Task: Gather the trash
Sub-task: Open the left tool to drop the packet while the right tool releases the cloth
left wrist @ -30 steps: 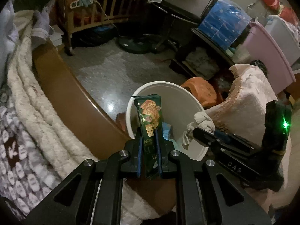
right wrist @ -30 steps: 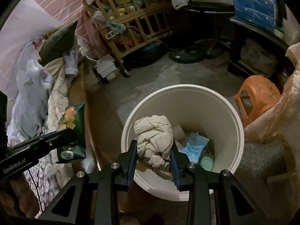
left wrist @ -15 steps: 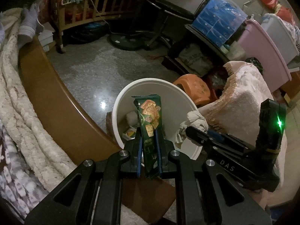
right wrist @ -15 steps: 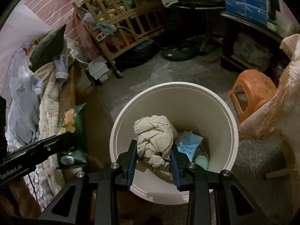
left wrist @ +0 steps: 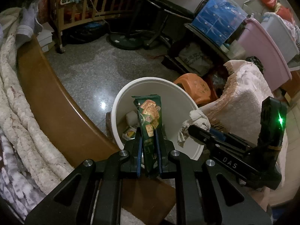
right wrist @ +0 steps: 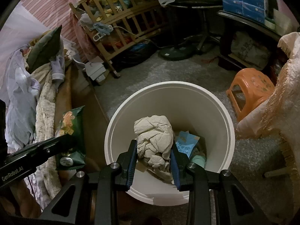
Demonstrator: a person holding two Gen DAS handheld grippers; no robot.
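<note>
The left gripper pinches a glossy green cracker wrapper, flat and upright, over the near rim of the round, smooth white bin. The right gripper clamps a crumpled beige paper wad above the bin's open mouth. A moulded orange plastic stool stands just beside the bin.
</note>
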